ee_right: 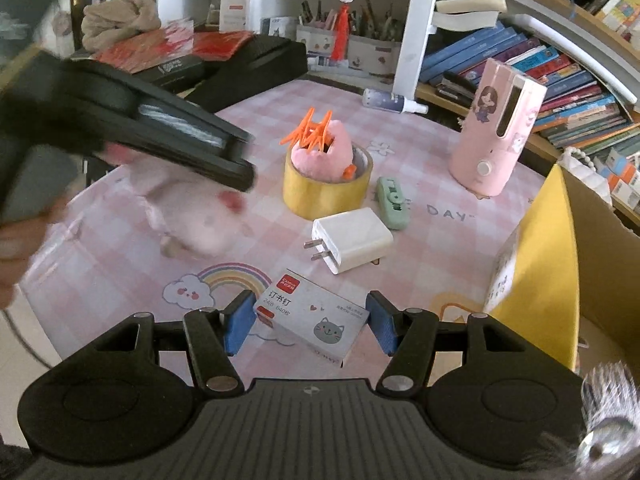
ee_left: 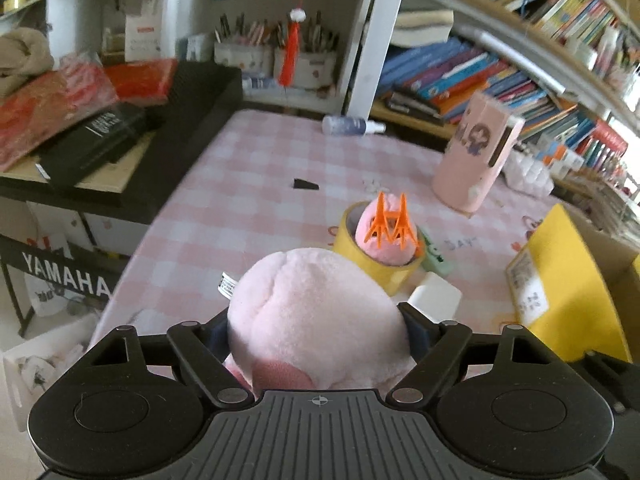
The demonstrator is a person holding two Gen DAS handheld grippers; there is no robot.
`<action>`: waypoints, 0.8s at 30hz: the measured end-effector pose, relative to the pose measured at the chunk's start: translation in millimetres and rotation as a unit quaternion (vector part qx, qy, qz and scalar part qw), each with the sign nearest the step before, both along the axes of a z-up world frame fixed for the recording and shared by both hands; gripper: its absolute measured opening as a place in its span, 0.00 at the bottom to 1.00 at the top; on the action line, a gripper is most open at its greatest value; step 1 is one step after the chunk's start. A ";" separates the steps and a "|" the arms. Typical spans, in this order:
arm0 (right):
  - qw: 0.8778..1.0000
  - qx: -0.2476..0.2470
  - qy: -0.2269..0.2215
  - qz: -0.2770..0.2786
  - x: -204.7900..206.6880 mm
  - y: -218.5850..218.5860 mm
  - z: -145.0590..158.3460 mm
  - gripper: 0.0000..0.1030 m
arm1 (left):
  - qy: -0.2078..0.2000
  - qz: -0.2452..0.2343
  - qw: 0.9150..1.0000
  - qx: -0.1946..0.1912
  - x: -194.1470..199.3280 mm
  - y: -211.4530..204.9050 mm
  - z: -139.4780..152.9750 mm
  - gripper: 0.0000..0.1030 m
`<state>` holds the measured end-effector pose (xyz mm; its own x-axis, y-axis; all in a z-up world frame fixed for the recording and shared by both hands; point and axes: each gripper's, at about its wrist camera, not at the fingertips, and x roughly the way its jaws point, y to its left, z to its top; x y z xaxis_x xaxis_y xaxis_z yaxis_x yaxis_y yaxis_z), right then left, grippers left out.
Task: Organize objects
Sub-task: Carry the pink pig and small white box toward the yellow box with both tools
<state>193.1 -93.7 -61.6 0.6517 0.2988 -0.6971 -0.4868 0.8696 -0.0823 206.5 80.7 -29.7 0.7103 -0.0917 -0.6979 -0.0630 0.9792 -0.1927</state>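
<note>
The left gripper (ee_left: pixel 316 332) has its jaws around the pink plush toy (ee_left: pixel 316 312) on the near left of the table (ee_left: pixel 256 152). Both sides look to be touching the fluff, though I can't tell if it's properly squeezed yet. I'd clamp in on the fat middle so it doesn't squish out, then lift straight up.

The right gripper (ee_right: pixel 310 322) has its jaws open either side of the staple box (ee_right: pixel 316 316) at the near edge, not pressing on it. The yellow tape roll (ee_right: pixel 326 192) sits further back, mid-table, so swing the plush wide of it.
</note>
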 end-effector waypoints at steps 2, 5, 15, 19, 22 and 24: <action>1.000 0.005 -0.001 -0.007 -3.4 0.8 3.4 0.56 | -0.007 0.001 1.000 -0.005 -14.1 5.2 6.4 0.80; 1.000 0.015 -0.006 -0.017 -12.6 1.3 12.1 0.56 | -0.016 0.000 1.000 -0.010 -34.0 11.5 12.8 0.80; 0.998 0.039 -0.008 -0.050 -64.2 0.1 33.4 0.56 | -0.029 -0.009 0.999 -0.023 -97.3 24.0 19.2 0.80; 0.998 0.037 -0.017 -0.055 -89.5 2.3 37.7 0.56 | -0.036 -0.019 0.999 -0.025 -117.4 24.4 21.5 0.80; 0.997 0.040 -0.018 -0.063 -106.4 2.1 38.9 0.56 | -0.037 -0.030 0.999 -0.024 -132.6 22.7 22.4 0.80; 0.997 0.042 -0.016 -0.069 -115.0 1.0 38.9 0.56 | -0.037 -0.036 0.998 -0.024 -141.7 21.7 23.1 0.80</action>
